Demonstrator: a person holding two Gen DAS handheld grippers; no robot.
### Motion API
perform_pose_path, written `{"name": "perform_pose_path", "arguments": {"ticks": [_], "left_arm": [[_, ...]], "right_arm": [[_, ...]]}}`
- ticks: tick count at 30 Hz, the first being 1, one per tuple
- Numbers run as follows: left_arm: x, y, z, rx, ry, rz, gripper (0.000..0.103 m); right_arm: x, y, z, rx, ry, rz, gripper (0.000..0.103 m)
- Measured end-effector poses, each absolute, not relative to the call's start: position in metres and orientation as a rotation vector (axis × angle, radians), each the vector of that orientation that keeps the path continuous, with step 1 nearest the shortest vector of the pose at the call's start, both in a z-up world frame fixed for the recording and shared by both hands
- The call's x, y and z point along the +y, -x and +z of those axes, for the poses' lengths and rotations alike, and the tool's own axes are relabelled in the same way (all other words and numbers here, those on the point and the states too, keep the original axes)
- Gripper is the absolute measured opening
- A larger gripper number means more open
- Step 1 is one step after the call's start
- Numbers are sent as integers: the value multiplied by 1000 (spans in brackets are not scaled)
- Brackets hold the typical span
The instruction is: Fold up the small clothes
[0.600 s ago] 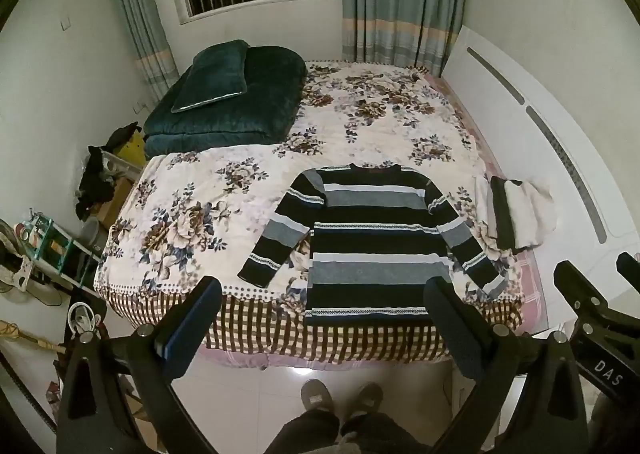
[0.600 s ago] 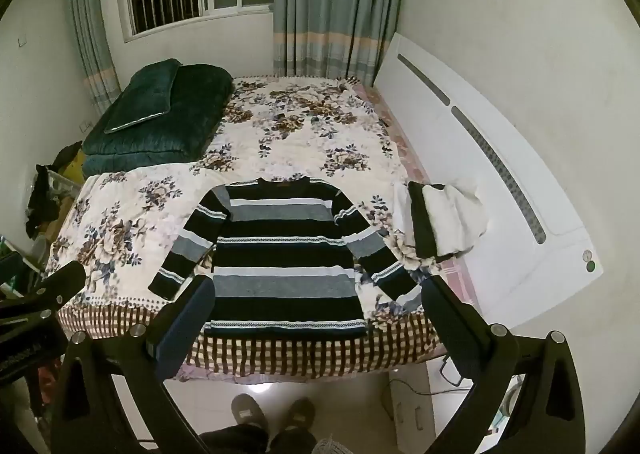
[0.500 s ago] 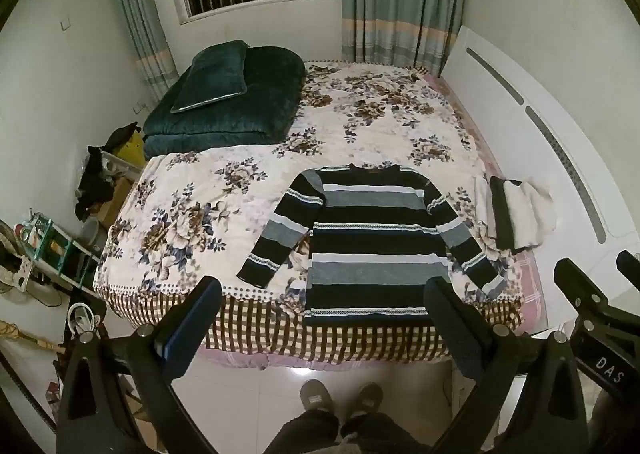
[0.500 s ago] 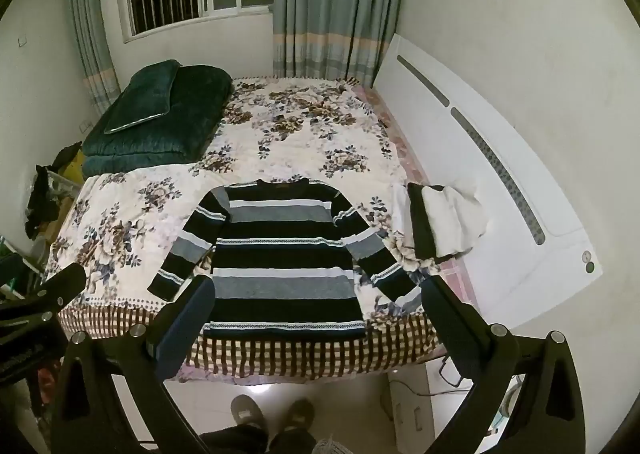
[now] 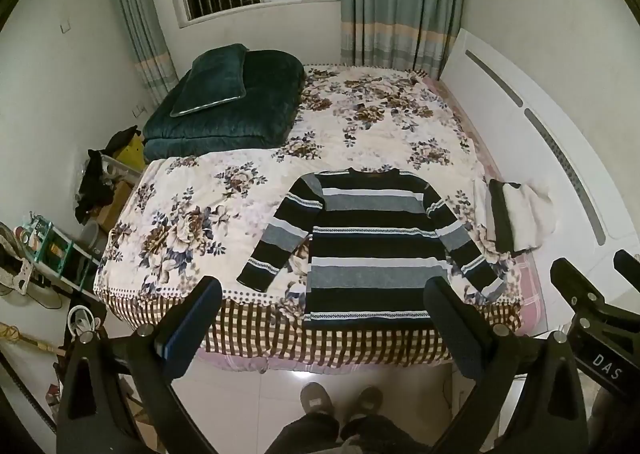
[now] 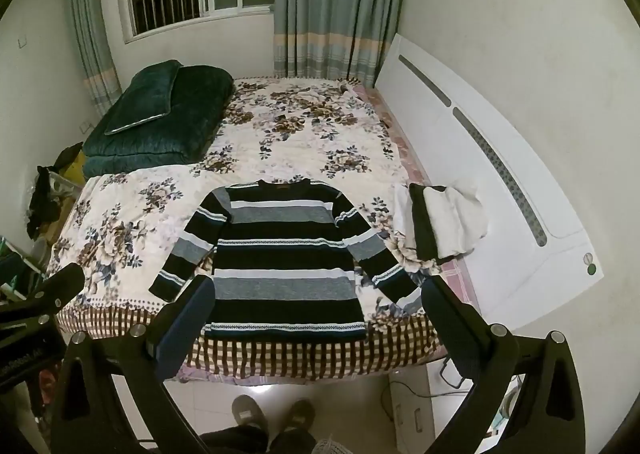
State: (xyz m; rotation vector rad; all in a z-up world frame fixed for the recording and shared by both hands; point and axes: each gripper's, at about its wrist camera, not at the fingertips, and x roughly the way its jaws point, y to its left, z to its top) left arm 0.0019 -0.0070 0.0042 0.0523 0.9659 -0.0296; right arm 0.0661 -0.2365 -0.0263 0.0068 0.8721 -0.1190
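Note:
A black, grey and white striped sweater [image 5: 376,246] lies flat, front up, sleeves spread, at the near edge of the floral bed [image 5: 192,214]; it also shows in the right wrist view [image 6: 284,258]. My left gripper [image 5: 320,318] is open and empty, held high above the floor in front of the bed. My right gripper [image 6: 316,314] is open and empty at the same height; its fingers [image 5: 580,294] show at the right of the left wrist view. A folded black and white garment [image 5: 520,214] lies right of the sweater.
A dark green folded quilt with a pillow [image 5: 228,106] sits at the bed's far left. A white headboard [image 6: 480,158] runs along the right. Cluttered racks [image 5: 48,246] stand left of the bed. The person's shoes [image 5: 340,402] stand on the tiled floor.

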Motion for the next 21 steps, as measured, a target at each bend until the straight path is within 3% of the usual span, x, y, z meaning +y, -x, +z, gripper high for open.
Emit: {"name": "perform_pose_path", "arguments": {"ticks": [21], "left_arm": [[-14, -4, 7, 960, -47, -31, 103]], "right_arm": [[-235, -68, -25, 873, -8, -119, 103]]}}
